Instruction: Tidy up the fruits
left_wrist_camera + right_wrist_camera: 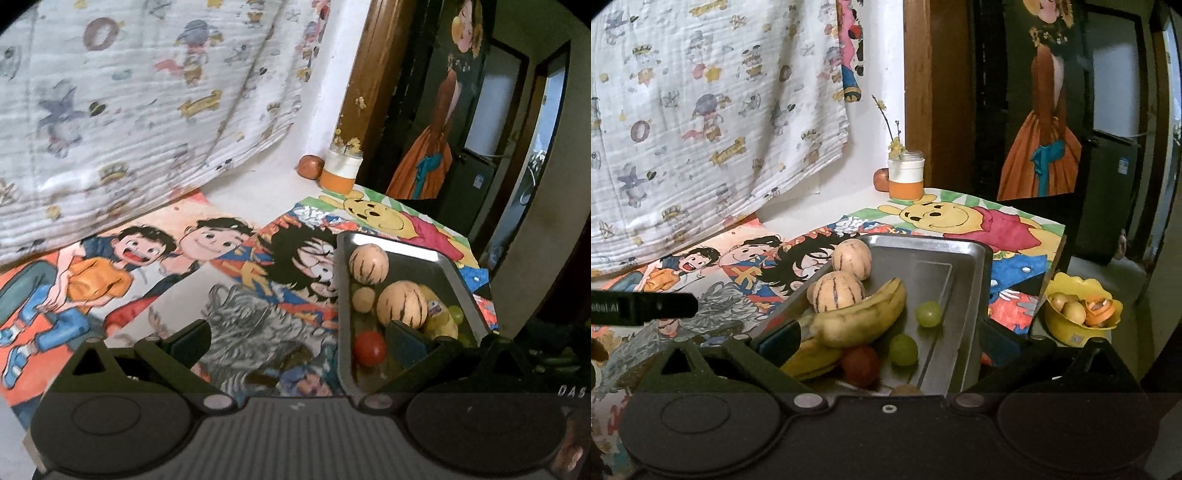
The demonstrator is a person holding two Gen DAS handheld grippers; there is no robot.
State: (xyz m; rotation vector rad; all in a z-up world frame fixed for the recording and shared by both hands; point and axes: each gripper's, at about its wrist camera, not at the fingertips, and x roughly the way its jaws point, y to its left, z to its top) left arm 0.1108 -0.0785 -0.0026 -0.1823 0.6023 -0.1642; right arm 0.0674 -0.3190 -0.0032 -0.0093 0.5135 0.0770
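Left gripper (295,339) jaws spread wide, empty, hovering over the bench's (243,192) cartoon drawings just left of the metal tray (448,275). Tray holds two striped melons (837,291), bananas (864,317), green grapes (928,314), a red tomato (860,363). Right gripper (886,339) also wide open, empty, over the tray's near end.

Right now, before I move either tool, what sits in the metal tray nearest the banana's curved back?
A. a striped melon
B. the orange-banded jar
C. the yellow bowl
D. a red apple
A: a striped melon rests against the banana inside the metal tray; the orange-banded jar stands on the table by the wall, and the yellow bowl sits outside the tray.
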